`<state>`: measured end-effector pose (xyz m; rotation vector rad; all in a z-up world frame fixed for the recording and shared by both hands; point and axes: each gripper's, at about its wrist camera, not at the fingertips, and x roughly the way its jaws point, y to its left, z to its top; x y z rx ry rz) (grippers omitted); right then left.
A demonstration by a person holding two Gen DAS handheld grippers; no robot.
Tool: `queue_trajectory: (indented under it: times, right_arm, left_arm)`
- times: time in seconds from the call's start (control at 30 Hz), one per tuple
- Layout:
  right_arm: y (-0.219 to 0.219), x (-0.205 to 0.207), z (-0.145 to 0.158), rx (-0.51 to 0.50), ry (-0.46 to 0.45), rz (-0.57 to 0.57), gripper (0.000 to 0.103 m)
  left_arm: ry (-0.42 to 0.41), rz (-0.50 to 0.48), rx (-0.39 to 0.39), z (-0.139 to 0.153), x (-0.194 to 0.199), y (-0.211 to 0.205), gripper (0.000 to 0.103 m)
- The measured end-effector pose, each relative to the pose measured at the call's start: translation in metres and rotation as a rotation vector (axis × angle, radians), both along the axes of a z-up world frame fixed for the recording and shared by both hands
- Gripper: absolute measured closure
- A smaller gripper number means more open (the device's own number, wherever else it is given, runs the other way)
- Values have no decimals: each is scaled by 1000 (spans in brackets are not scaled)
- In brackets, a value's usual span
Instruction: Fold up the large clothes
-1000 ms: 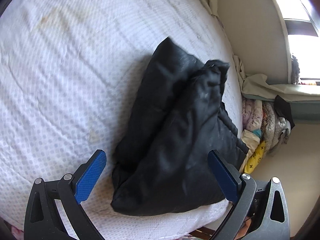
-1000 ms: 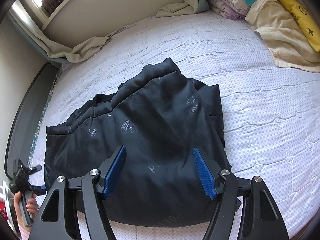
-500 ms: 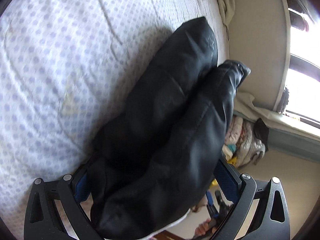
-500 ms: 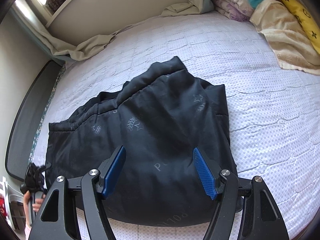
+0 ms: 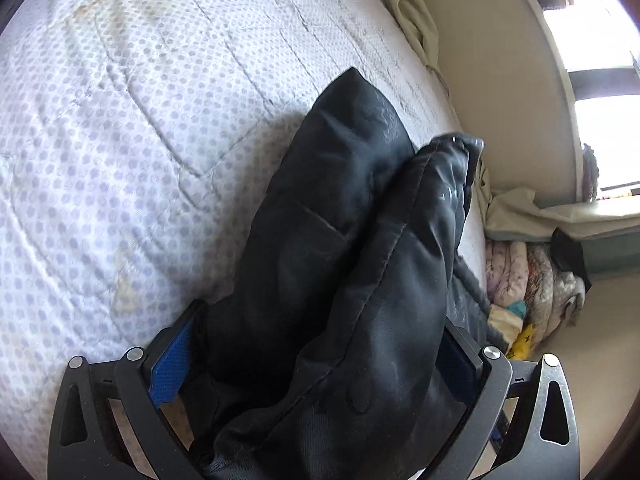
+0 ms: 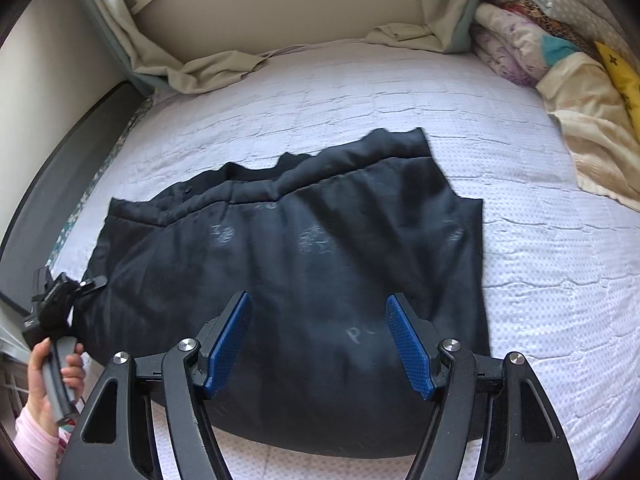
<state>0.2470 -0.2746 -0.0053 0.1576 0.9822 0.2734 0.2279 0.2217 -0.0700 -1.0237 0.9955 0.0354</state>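
Note:
A black padded jacket lies folded across the white quilted mattress. My right gripper hovers open above its near edge, with nothing between the blue pads. In the left wrist view the jacket's bulky end rises between the wide-set jaws of my left gripper and hides most of the right pad. The jaws stand as wide as before. The right wrist view shows that left gripper at the jacket's left end, held by a hand in a pink sleeve.
Folded blankets and a yellow pillow are piled at the bed's right side. A crumpled beige sheet lies along the far wall. The dark bed frame runs along the left. The mattress stretches away to the left of the jacket.
My left gripper moved in onto the jacket's end, which now fills the space between its jaws. In the right wrist view the jacket lies flatter and wider. The right jaws kept their width.

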Motion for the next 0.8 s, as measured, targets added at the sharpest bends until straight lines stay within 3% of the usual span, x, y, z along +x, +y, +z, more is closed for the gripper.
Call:
queue_trajectory:
  times: [0.03,0.2,0.27,0.3,0.33,0.43,0.63,0.8]
  right_arm:
    - [4,0,0,4,-1,11,35]
    - [21,0,-3,35,3,45,36]
    - [30,3,-4,22,-8,58,47]
    - [35,4,-6,16,-12,71,58]
    - [42,7,-8,10,-14,88,69]
    - [63,13,-13,-10,-27,132,86]
    - [97,27,-31,-91,-39,168,90]
    - [103,42,-56,-125,-14,159,95]
  left_arm:
    - [-2,8,-6,0,0,1,4]
    - [-29,-30,-1,-5,1,0,33]
    - [-43,-39,-24,-8,-2,1,43]
    - [-51,-42,-42,-8,-3,2,46]
    - [-57,-43,-56,-9,-5,2,48]
    - [-75,-43,-92,-8,-6,3,53]
    - [-118,-59,-107,4,-10,9,61]
    - [-203,-116,-77,36,-9,-3,63]
